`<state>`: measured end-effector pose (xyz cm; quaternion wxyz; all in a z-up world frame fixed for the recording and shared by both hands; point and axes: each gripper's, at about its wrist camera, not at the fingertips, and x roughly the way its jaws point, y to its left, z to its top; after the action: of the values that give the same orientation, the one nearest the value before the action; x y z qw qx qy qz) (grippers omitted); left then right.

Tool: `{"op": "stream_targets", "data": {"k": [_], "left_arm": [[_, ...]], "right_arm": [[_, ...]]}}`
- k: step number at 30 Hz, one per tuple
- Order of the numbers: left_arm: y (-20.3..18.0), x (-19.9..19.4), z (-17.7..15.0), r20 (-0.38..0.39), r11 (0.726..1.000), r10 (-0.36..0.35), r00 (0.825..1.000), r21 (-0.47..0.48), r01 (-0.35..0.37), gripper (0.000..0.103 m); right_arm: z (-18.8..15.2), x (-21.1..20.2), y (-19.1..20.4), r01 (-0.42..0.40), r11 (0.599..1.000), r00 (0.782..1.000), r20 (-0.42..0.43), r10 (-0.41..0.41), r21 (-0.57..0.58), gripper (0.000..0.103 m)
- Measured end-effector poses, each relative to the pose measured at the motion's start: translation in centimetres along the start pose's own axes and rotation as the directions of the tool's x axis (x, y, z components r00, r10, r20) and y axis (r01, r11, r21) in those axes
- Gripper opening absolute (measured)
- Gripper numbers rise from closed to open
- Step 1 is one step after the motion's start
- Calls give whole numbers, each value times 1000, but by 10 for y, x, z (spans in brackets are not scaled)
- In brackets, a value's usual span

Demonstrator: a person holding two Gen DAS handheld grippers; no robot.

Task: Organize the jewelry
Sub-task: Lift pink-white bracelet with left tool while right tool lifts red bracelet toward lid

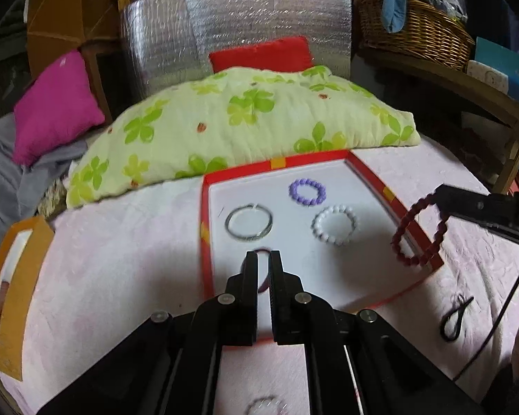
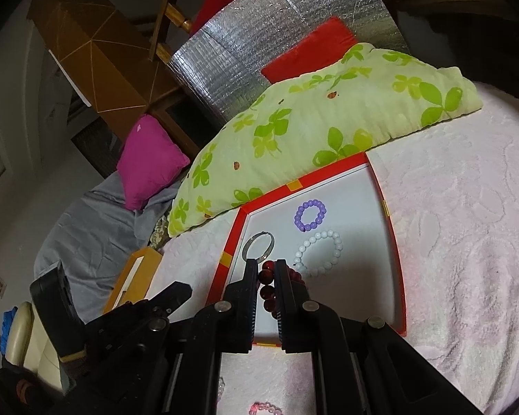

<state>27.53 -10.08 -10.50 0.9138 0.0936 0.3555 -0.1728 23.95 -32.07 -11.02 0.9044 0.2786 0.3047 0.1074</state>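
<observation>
A red-rimmed white tray [image 1: 394,200] lies on the pink bedspread. In it are a purple bead bracelet [image 1: 307,192], a white bead bracelet [image 1: 335,224] and a silver bangle [image 1: 248,222]. My left gripper [image 1: 263,256] is over the tray's near part, jaws nearly closed on a thin dark maroon loop [image 1: 262,250] that is mostly hidden. My right gripper [image 2: 263,265] is shut on a dark red bead bracelet [image 2: 268,292], which hangs above the tray's right rim in the left wrist view [image 1: 418,233]. The tray [image 2: 396,259], purple bracelet [image 2: 310,215], white bracelet [image 2: 317,254] and bangle [image 2: 258,246] also show in the right wrist view.
A black hair tie [image 1: 455,318] lies on the spread right of the tray. A pale bracelet [image 1: 264,405] and a pink one [image 2: 264,408] lie near the bottom edge. An orange box [image 1: 14,287] sits left. A green-flowered pillow [image 1: 238,121] lies behind the tray.
</observation>
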Motion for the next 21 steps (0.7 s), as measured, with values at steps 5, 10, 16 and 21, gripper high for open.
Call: {"op": "stream_targets", "data": {"k": [5,10,16,21], "left_arm": [[29,-11,-29,-80,996,-69,994,-55,65,12],[27,-16,-78,-171,993,-96,981,-78,84,52],[3,3,-117,-290,996,-82,953,-66,65,52],[1,5,-122,-269,995,-86,959,-75,69,42]], "right_arm": [[-1,-5,-2,2,1000,1000,7,-2,-1,11],[-1,-8,1,-8,1000,1000,20,8,3,11],[-10,-20,9,-1,1000,999,44,3,-31,11],[-16,-34,3,22,999,998,59,-20,-35,11]]}}
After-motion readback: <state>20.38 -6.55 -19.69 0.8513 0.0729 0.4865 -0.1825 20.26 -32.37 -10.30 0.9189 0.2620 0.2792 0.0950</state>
